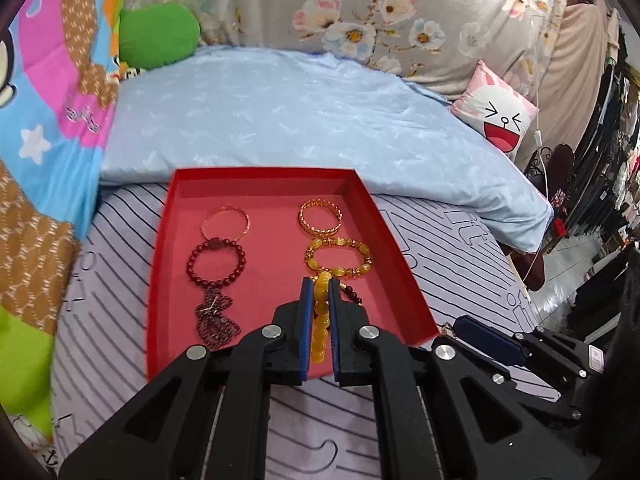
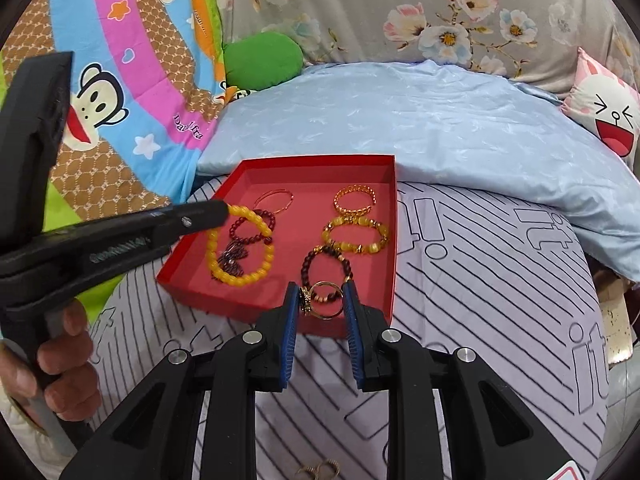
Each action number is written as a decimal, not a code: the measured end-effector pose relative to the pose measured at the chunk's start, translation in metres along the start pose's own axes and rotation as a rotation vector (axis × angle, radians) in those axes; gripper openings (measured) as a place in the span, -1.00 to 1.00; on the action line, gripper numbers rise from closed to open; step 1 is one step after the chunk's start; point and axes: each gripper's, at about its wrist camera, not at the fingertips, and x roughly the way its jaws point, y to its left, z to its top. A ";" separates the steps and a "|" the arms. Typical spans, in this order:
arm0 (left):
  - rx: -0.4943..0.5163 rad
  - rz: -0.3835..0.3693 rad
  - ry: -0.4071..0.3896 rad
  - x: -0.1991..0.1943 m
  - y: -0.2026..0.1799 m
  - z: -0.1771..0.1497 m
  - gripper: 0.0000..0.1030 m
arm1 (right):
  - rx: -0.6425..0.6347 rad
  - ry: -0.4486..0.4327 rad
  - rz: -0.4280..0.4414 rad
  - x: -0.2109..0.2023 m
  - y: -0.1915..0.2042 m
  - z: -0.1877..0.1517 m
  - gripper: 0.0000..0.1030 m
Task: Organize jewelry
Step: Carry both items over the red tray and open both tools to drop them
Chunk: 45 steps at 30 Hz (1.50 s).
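One red tray (image 1: 400, 264) on striped bedsheet (image 2: 500, 280).

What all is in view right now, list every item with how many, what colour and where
red tray: 1, red, on the striped sheet
thin bangle: 1, rose gold, tray's far left
chain-pattern bangle: 1, gold, tray's far right
dark red bead bracelet: 1, below the thin bangle
dark red chain: 1, bunched, tray's near left
amber and gold bead bracelet: 1, below the gold bangle
brown bead bracelet: 1, tray's near right
yellow bead bracelet: 1, held over the tray
gold ring: 1, held at the tray's near edge
small gold pieces: colour gold, count unclear, on the sheet
left gripper: black, shut on the yellow bead bracelet
right gripper: black, shut on the gold ring
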 end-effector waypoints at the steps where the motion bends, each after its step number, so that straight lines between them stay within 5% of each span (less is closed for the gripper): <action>1: -0.005 -0.004 0.026 0.014 0.004 0.001 -0.86 | -0.002 0.005 0.000 0.006 -0.001 0.003 -0.59; 11: -0.002 0.094 0.121 0.076 0.033 0.001 -0.86 | -0.022 0.073 0.038 0.077 0.002 0.056 -0.58; 23: 0.030 0.189 0.076 0.080 0.044 0.016 -0.74 | -0.042 0.159 0.030 0.149 0.019 0.089 -0.58; 29: 0.001 0.212 0.059 0.076 0.053 0.019 -0.39 | -0.032 0.149 0.019 0.149 0.017 0.087 -0.55; 45: 0.058 0.245 0.011 0.034 0.032 -0.002 -0.38 | -0.024 0.069 0.016 0.074 0.011 0.060 -0.52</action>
